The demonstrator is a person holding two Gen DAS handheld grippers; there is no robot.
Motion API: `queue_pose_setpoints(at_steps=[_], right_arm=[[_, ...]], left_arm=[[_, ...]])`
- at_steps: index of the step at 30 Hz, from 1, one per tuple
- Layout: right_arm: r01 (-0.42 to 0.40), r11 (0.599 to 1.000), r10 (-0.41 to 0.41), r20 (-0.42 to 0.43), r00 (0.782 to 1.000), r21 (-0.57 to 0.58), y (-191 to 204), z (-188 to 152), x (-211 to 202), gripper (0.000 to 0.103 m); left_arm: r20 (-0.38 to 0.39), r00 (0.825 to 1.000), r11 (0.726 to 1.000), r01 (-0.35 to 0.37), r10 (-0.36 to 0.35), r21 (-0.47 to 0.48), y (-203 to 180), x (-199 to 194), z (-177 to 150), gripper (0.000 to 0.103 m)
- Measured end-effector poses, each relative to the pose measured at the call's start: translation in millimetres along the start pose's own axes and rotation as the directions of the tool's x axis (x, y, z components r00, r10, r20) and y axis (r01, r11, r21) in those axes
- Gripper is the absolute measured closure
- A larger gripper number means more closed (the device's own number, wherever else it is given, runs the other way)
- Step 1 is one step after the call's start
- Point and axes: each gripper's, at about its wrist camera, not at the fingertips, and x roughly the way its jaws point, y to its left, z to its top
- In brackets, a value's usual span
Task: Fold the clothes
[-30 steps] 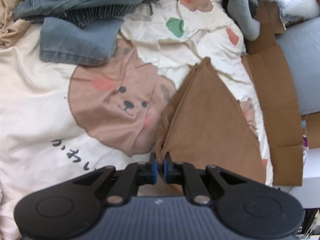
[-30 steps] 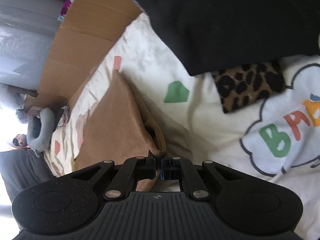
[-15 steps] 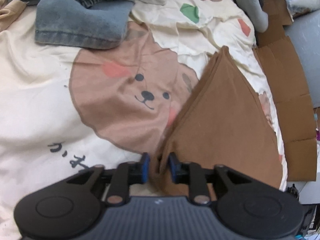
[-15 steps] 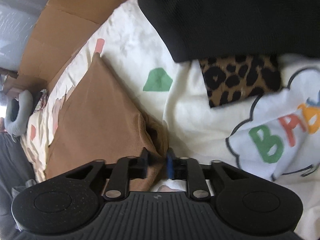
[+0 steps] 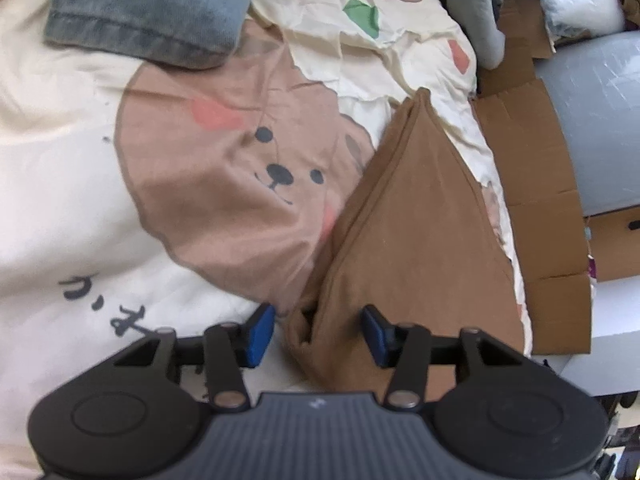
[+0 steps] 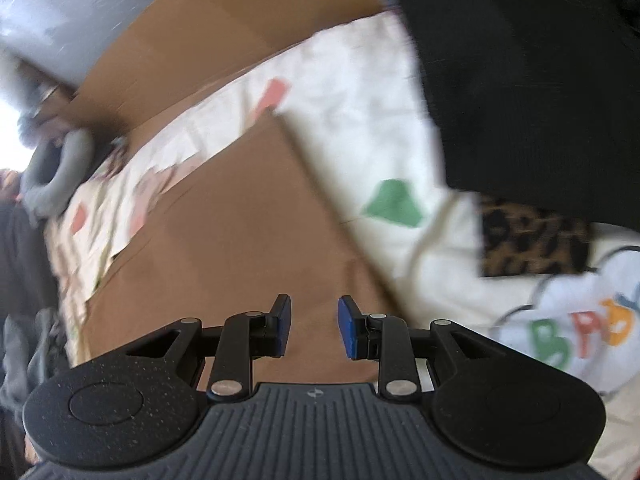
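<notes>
L gripper (image 5: 318, 330) jaws opening; R gripper (image 6: 314, 326) agape

The left gripper (image 5: 318, 330) has a broad matte black body with a ribbed dark grey panel at its centre carrying a tiny pale mark, and a round lobe with an embossed circle on either side. Two black link arms rise from it, each pinned by a silver screw near the body and a smaller one further out, with triangular cut-outs beside them. Its fingertips (image 5: 259, 334) wear bright blue pads. The right gripper (image 6: 314, 330) is built the same way, its black lobes flecked with pale specks and its fingertips (image 6: 347, 330) likewise capped with blue pads.
</notes>
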Motion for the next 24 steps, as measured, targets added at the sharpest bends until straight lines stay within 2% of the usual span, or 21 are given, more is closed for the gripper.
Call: queue_pose_setpoints(at_steps=[2,3,7,11,19,23,24], right_arm=[[-0.02,0.999,0.019,-0.026,0.999,-0.046,16.4,-1.6,9.6,0.076],[-0.023,0.997,0.02,-0.038,0.999,-0.07,25.2,-3.1,15.6,0.076],[-0.071,0.984,0.054,-0.106,0.993,-0.166,59.0,-10.8,44.5,0.076],[-0.125,0.95,0.072,-0.187,0.98,-0.286,93.5,-25.6,70.6,0.077],[-0.233,0.85,0.065,-0.345,0.936,-0.472,138.8,-66.6,103.6,0.079],[-0.261,0.795,0.031,-0.393,0.919,-0.548,153.2,-82.2,115.3,0.08],[-0.264,0.782,0.019,-0.401,0.916,-0.564,156.3,-86.2,118.5,0.083]], left_arm=[[-0.01,1.0,1.0,0.012,-0.012,0.001,0.6,-2.2,-2.2,0.086],[-0.013,1.0,1.0,0.018,-0.018,0.001,0.8,-3.6,-3.0,0.092],[-0.008,0.999,0.999,0.039,-0.039,-0.006,0.7,-12.0,-4.4,0.094],[0.001,0.998,0.998,0.056,-0.056,-0.016,0.8,-16.8,-3.0,0.095],[-0.009,0.998,0.998,0.055,-0.055,-0.025,4.5,-14.0,-2.1,0.095],[-0.01,0.999,0.998,0.049,-0.049,-0.026,5.1,-12.4,-2.1,0.094],[-0.01,0.999,0.999,0.046,-0.047,-0.027,5.2,-12.0,-2.1,0.094]])
